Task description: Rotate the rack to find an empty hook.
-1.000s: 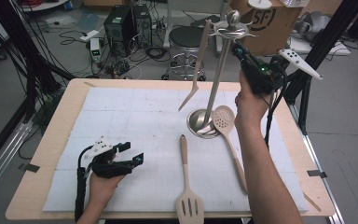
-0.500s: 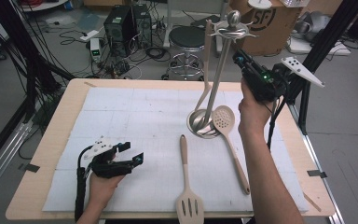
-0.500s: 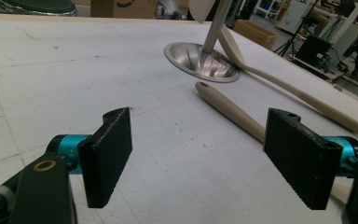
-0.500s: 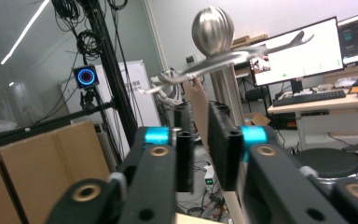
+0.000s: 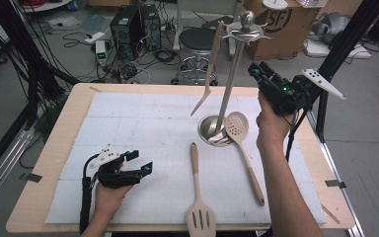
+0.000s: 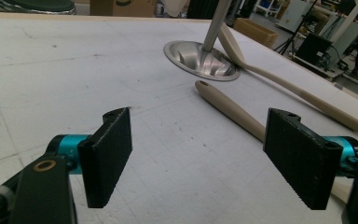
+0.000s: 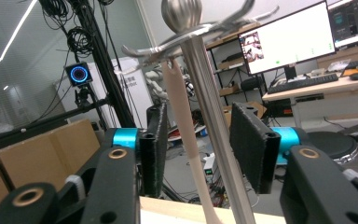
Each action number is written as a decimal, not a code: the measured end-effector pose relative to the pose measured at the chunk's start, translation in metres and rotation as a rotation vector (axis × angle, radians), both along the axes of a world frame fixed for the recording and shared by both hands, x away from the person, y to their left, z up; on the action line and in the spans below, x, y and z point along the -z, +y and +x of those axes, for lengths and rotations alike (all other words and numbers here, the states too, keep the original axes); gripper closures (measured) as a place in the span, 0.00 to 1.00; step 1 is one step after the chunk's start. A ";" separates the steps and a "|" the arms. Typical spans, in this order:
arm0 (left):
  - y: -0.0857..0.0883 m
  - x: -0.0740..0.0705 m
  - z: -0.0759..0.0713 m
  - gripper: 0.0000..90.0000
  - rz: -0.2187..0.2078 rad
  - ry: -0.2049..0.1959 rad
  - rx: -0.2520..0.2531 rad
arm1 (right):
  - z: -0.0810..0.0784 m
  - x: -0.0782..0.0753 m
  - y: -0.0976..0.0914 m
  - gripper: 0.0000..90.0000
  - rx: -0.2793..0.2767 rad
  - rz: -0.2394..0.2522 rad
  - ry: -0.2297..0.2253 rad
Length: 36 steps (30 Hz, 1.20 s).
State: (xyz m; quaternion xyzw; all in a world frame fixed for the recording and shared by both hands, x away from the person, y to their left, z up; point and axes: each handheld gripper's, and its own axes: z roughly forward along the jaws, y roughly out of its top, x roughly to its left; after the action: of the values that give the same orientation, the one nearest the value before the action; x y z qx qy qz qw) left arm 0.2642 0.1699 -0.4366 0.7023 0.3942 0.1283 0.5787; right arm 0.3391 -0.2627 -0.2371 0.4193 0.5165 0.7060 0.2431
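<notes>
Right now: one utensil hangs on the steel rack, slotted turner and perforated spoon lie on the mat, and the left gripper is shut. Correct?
Not quite. The left gripper is open: the left gripper view shows its fingers wide apart with bare mat between them. The rest holds: one utensil hangs on the steel rack, and the slotted turner and perforated spoon lie on the mat.

The utensil stand [image 5: 229,79] rises right of centre on the mat [image 5: 143,123]; a utensil [image 5: 208,81] hangs from its left hook; the skimmer [image 5: 244,150] lies against its base's right; the slotted turner [image 5: 197,197] lies before it.
</notes>
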 end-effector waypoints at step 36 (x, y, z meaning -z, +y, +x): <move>-0.001 0.002 0.001 0.27 0.003 0.003 0.000 | -0.017 0.045 -0.018 0.51 -0.001 -0.088 0.086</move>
State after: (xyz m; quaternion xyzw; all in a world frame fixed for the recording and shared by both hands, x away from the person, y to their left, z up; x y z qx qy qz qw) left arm 0.2650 0.1688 -0.4381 0.7035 0.3948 0.1277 0.5770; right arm 0.3217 -0.2805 -0.2819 0.4377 0.5572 0.6641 0.2385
